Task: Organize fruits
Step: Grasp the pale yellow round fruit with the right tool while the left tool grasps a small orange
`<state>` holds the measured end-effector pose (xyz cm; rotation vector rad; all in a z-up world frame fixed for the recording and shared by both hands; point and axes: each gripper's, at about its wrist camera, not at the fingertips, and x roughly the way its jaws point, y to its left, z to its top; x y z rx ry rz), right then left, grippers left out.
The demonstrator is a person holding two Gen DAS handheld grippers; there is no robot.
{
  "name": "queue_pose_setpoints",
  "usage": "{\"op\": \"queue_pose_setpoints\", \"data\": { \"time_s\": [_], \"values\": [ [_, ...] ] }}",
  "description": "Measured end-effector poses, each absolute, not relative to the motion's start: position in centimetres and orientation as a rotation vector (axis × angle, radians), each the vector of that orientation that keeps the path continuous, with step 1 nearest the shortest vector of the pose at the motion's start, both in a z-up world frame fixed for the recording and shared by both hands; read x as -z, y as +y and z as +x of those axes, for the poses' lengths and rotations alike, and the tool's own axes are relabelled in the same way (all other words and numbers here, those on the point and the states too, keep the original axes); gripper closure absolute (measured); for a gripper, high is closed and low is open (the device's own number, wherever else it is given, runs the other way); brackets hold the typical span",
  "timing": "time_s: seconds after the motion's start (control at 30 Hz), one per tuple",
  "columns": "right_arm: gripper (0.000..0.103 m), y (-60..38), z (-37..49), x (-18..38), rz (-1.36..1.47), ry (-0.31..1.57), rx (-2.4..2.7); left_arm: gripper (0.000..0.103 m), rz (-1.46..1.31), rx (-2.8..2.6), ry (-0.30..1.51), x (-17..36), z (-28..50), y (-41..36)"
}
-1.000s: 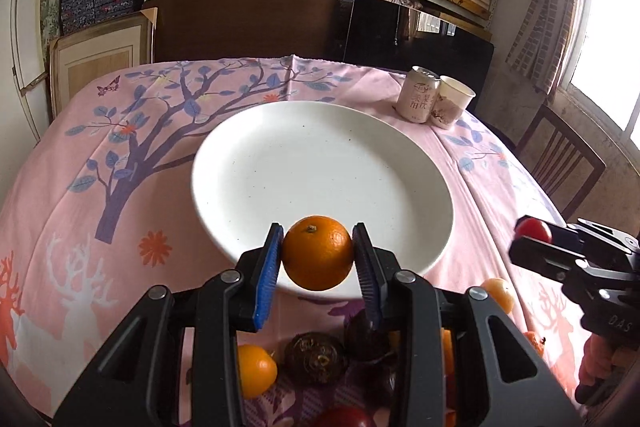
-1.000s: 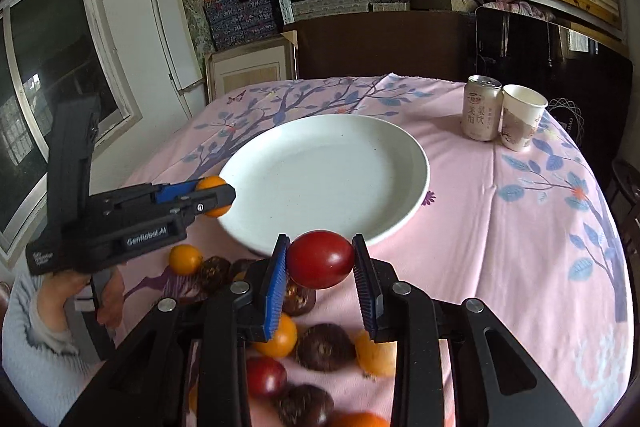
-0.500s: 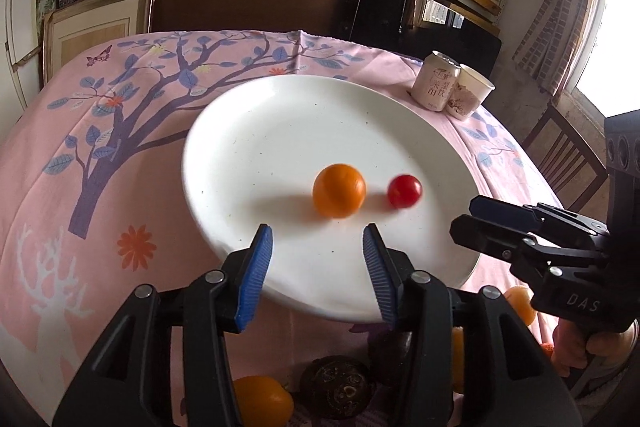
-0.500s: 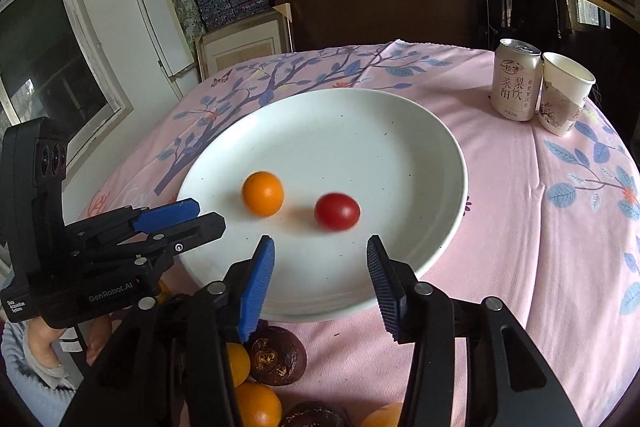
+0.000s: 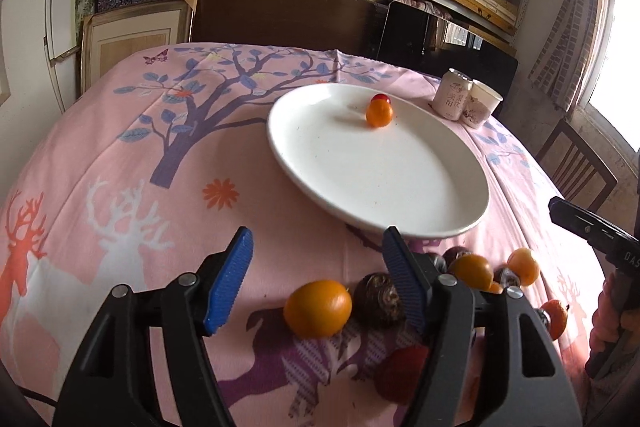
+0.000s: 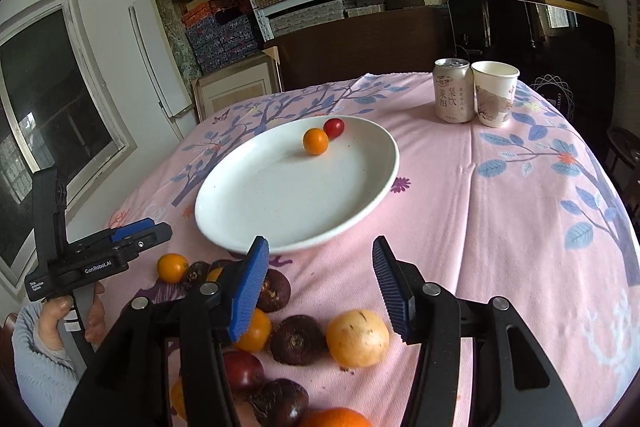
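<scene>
White plate [image 6: 360,203]: on pink printed tablecloth [image 6: 500,227], mid-table. Holds two fruits at its far side, touching: small orange [image 6: 315,141] and red cherry tomato [image 6: 333,127].

Loose fruit, on the cloth just short of the plate's near rim: orange [image 5: 318,308], dark brown round fruit [image 5: 379,301], smaller oranges [image 5: 472,271] behind it, a red fruit [image 5: 402,371] partly hidden by a finger. Right wrist view adds a pale yellow-orange fruit [image 6: 357,338] and more dark brown fruits [image 6: 296,339] (some cut off at the frame's bottom edge).

Left gripper [image 5: 316,283]: jaws just opened, moderately wide, nothing clamped; above the cloth near the orange.

Right gripper [image 6: 318,285]: jaws just opened, moderately wide, empty; above the fruit pile.

Far right corner: drink can [image 6: 452,91] and paper cup [image 6: 495,93], upright, side by side.
</scene>
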<state>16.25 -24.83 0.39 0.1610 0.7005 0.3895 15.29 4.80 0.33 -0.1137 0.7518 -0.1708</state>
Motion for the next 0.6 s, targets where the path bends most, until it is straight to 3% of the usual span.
{"op": "queue_pose_setpoints", "data": {
  "time_s": [0.17,0.43,0.6],
  "values": [
    [0.039,-25.8,14.7,0.2,0.175,0.694,-0.384,0.035,-0.064,0.149,0.773,0.9,13.5,4.5],
    [0.037,-26.1,14.1,1.0,0.172,0.714,-0.364,0.033,-0.022,0.119,0.824,2.4,13.8,4.2],
    [0.023,-26.2,14.3,1.2,0.148,0.720,-0.320,0.033,-0.030,0.108,0.858,3.1,14.4,4.5]
  ]
}}
